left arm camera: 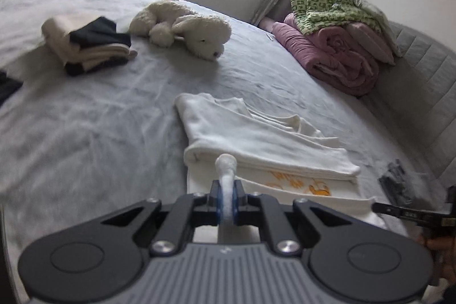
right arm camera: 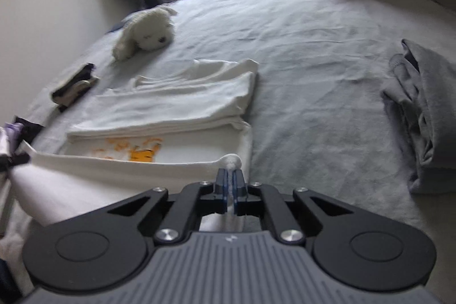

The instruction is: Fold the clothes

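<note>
White T-shirt [left arm camera: 256,133], part-folded on the bed [left arm camera: 99,110], lies straight ahead of both my grippers, its long axis running across my view, so the near hem must travel away from me. My left gripper [left arm camera: 226,200] is clamped on the hem's left corner, my right gripper [right arm camera: 230,184] on its right corner.

Both wrist views low and close over the white shirt [left arm camera: 256,133] [right arm camera: 182,101], angled down across the bed [left arm camera: 99,118] [right arm camera: 313,61] toward the window wall; sharing plush dog [left arm camera: 185,27] [right arm camera: 148,32].
</note>
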The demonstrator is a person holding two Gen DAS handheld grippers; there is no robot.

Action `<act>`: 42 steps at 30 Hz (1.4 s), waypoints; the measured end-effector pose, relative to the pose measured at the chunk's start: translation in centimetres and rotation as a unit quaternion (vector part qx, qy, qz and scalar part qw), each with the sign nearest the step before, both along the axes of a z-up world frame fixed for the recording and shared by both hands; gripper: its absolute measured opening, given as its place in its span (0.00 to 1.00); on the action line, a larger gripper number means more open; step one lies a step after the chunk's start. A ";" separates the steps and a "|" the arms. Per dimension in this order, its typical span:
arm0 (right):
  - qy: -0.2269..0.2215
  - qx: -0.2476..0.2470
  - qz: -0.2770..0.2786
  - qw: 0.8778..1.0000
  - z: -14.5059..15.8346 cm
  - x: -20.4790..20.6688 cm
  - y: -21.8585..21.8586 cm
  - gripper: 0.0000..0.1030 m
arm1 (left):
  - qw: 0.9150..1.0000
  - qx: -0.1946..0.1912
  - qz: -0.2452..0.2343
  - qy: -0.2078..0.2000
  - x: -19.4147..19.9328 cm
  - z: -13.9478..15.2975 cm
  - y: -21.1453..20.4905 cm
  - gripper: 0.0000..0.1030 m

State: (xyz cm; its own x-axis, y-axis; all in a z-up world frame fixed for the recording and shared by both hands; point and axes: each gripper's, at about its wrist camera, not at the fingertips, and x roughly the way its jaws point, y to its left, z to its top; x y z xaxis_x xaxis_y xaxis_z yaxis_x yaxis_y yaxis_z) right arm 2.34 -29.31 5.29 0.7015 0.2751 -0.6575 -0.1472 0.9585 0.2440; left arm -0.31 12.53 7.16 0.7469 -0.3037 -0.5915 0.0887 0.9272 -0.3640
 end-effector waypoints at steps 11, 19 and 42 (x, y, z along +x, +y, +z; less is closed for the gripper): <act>-0.018 -0.052 -0.016 0.998 -0.9 1.4 1.4 0.04 | 0.998 0.066 0.004 0.020 2.5 -2.9 -1.5 0.07; -0.015 -0.053 -0.033 0.998 -0.9 1.1 1.7 0.05 | 0.997 0.070 0.016 0.024 2.7 -3.3 -1.7 0.11; -0.070 -0.054 -0.018 0.996 1.0 -0.9 3.7 0.13 | 0.997 0.062 -0.030 -0.045 0.6 -0.7 -4.0 0.36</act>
